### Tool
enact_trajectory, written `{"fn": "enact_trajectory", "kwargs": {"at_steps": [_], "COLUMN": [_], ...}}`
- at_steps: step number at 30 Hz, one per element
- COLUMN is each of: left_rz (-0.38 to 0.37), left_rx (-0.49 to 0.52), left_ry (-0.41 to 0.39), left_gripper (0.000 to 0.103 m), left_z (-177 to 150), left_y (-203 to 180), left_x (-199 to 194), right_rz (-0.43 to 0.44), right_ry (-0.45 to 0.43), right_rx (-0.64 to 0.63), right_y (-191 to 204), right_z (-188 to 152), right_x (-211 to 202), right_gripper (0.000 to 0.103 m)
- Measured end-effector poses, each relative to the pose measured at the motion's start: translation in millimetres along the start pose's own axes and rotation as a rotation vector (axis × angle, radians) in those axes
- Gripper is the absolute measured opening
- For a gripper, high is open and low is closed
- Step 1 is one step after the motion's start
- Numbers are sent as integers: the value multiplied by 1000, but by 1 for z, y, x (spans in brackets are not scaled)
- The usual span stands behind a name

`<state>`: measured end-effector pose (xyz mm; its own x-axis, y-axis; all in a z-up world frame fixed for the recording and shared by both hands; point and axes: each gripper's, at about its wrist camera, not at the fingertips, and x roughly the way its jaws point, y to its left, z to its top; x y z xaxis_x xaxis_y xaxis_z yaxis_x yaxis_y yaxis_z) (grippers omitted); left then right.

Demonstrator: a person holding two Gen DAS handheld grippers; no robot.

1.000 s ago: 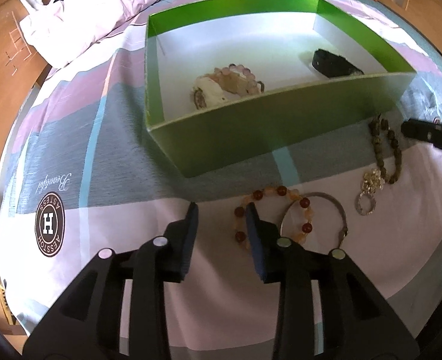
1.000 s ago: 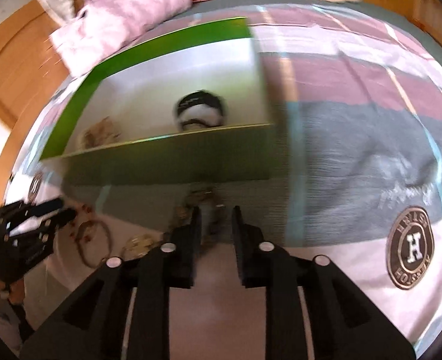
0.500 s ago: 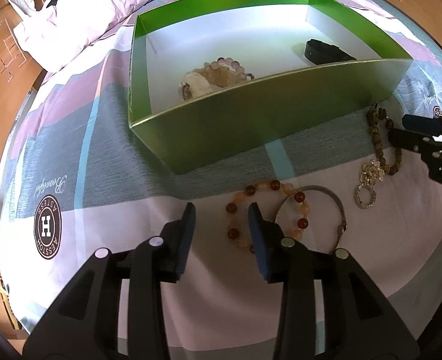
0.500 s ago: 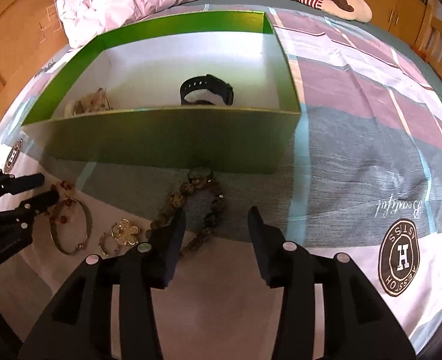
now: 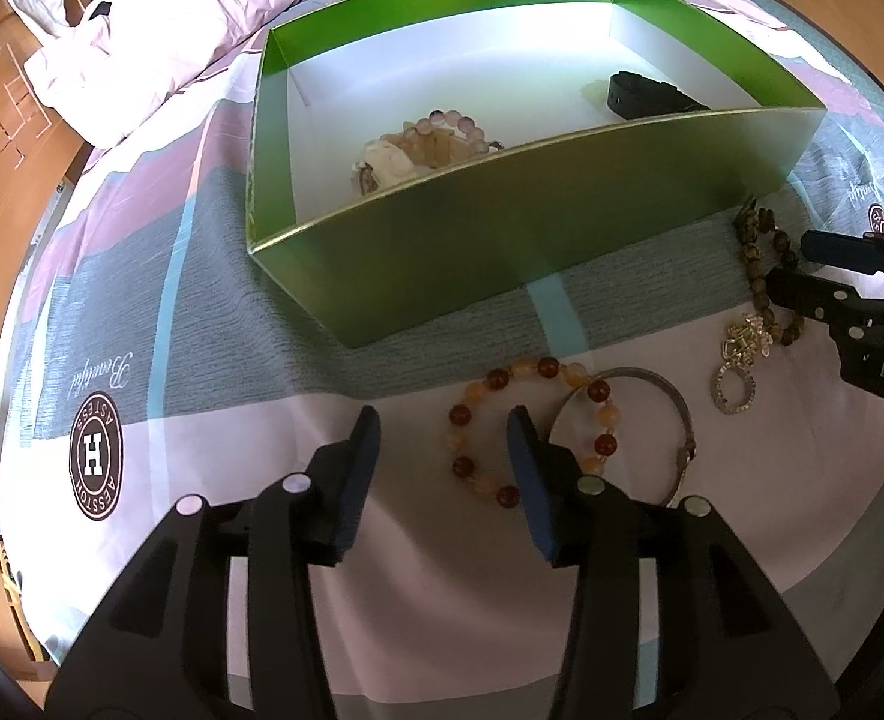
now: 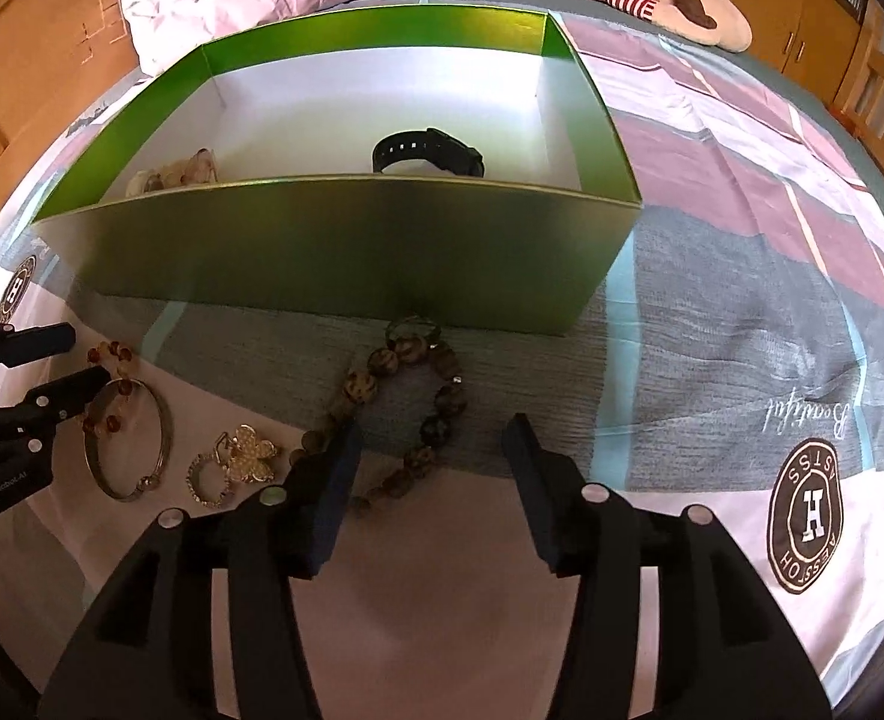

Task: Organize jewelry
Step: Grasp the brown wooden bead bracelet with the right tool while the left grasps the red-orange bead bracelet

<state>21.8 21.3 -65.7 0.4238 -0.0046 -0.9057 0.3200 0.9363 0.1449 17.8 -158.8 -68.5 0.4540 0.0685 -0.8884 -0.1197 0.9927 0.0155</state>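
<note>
Bed (image 5: 213, 276) with a striped pink/grey/white sheet, wooden furniture around it, crumpled pale duvet (image 5: 159, 42) at the far left. Green box (image 5: 502, 240) with white inside sits on the sheet; inside it, left to right: a pale pink bead bracelet (image 5: 442, 132) on a small heap of jewelry, then a black watch (image 6: 426, 150).

In front of the box, on the sheet, left to right: left tongs (image 5: 445, 438), jaws opening, nothing clamped; their right finger stands inside the ring of the amber bead bracelet (image 5: 502, 420), left finger outside it on bare sheet. Silver bangle (image 5: 652, 420) overlaps that bracelet's right side. Next, a small crystal ring (image 6: 207, 480) touching a gold flower charm (image 6: 249, 459). Then a brown bead bracelet (image 6: 405, 408), far end just beside the box wall. Right tongs (image 6: 432, 450) over its near end, jaws opening, one strand of beads between them, pads not pressing it.
</note>
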Motion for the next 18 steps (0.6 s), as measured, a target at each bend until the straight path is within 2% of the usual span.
{"fn": "enact_trajectory", "kwargs": {"at_steps": [15, 18], "left_rz": [14, 16], "left_rx": [18, 28], "left_ry": [-5, -9], "left_gripper": [45, 41], "left_z": [-1, -2], "left_y": [-2, -5], "left_x": [0, -1], "right_rz": [-18, -21], "right_ry": [-19, -23], "right_rx": [-19, -19], "right_y": [4, 7], "right_z": [-3, -4], "right_x": [0, 1], "right_gripper": [52, 51]}}
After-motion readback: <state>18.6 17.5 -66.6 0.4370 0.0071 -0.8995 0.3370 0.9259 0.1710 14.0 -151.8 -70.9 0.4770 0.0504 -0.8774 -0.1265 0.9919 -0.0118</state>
